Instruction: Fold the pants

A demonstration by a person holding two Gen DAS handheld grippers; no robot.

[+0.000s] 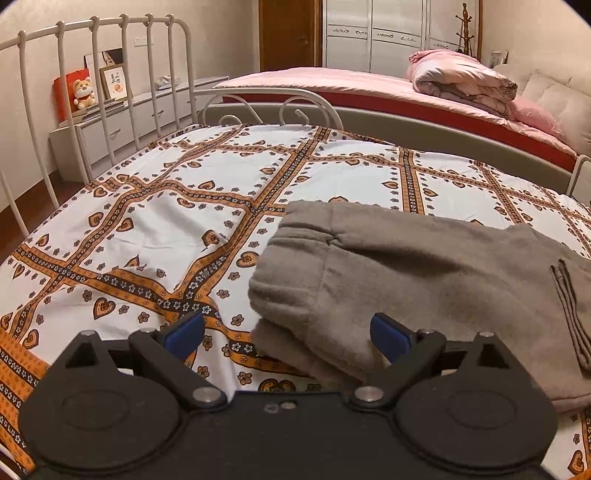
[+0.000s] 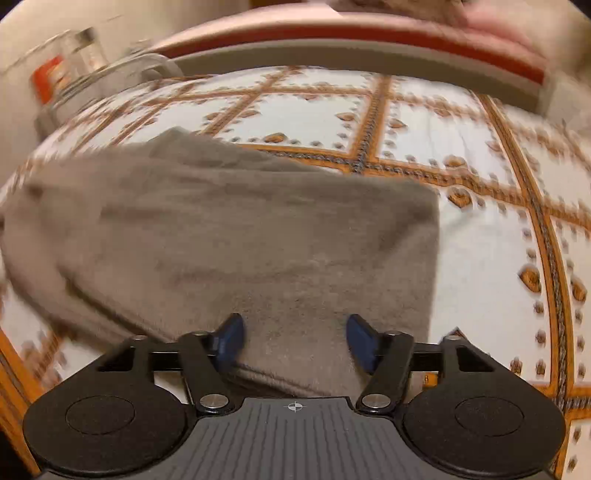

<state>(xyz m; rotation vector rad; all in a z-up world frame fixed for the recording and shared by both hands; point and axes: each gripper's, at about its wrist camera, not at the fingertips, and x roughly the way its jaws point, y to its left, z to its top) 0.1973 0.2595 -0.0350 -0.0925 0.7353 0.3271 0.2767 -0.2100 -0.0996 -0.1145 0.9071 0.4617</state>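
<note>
The left tongs [image 1: 288, 338] hang spread wide and empty over the near left corner of the folded grey pants [image 1: 424, 291], the left blue pad [image 1: 186, 334] over the bedsheet [image 1: 147, 221] and the right one in front of the cloth, neither pressing on it. The right tongs [image 2: 293, 341] are likewise parted, their blue pads [image 2: 231, 341] standing clear either side of the near edge of the pants [image 2: 240, 236], gripping nothing; that view is smeared by motion. The pants lie folded in a thick stack of layers on the white sheet printed with orange bands and hearts, which covers a bed with a white metal rail [image 1: 110, 74]. Beyond it stands a second bed [image 1: 332, 83] in pink with a rolled quilt [image 1: 461, 79], a low white cabinet [image 1: 122, 122] bearing a plush bear [image 1: 83, 92] and a framed picture [image 1: 116, 81], and a white wardrobe [image 1: 376, 33] beside a brown door [image 1: 288, 33].
</note>
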